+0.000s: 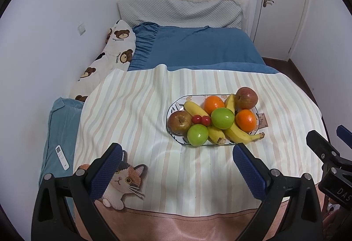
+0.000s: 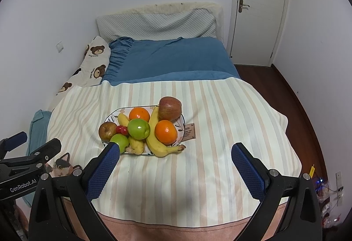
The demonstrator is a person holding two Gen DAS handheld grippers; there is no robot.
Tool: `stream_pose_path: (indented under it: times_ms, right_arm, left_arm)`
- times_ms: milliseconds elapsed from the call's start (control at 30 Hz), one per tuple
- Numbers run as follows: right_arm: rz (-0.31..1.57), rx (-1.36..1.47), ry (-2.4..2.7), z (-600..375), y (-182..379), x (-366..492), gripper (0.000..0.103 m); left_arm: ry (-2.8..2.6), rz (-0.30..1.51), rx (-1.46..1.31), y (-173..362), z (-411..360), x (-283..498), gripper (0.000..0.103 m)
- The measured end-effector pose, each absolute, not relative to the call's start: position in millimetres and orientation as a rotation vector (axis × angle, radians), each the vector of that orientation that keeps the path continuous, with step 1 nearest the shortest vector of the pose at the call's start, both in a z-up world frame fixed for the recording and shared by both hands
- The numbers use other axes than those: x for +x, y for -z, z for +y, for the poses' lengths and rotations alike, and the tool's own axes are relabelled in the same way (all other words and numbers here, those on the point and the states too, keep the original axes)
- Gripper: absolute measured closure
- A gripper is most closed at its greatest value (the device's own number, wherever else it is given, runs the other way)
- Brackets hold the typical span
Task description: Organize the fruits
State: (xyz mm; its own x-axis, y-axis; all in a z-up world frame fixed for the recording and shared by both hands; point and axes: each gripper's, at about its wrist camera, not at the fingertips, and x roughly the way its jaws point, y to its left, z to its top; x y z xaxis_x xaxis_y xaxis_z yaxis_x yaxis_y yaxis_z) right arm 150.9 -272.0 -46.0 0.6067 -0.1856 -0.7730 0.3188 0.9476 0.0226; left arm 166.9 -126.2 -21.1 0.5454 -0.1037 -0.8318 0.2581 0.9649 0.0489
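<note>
A patterned oval plate (image 1: 173,106) (image 2: 110,117) sits on the striped cloth on the bed. It holds two red apples (image 1: 246,98) (image 2: 169,108), two oranges (image 1: 213,104) (image 2: 166,132), two green apples (image 1: 222,118) (image 2: 138,128), several bananas (image 1: 239,134) (image 2: 158,146) and two small red cherries (image 1: 200,120) (image 2: 121,129). My left gripper (image 1: 178,150) is open and empty, just short of the plate's near edge. My right gripper (image 2: 176,150) is open and empty, near the plate's front right. Each gripper shows at the other view's edge.
A striped cloth (image 1: 136,113) (image 2: 231,113) with a cat print covers the near bed. A blue blanket (image 1: 198,45), grey pillow (image 1: 180,10) and bear-print cushion (image 1: 116,47) lie beyond. A white remote (image 1: 62,157) lies at the left. A door (image 2: 259,10) stands at the right.
</note>
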Motion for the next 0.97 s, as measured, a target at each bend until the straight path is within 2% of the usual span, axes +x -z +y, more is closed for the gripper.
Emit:
stream_pose_path:
  times_ms: [967]
  right_arm:
    - [0.871,0.169,0.300,-274.6,47.5,148.1,0.000]
  left_arm:
    - [0.227,0.962,0.178,18.1,-128.2,167.4,0.000]
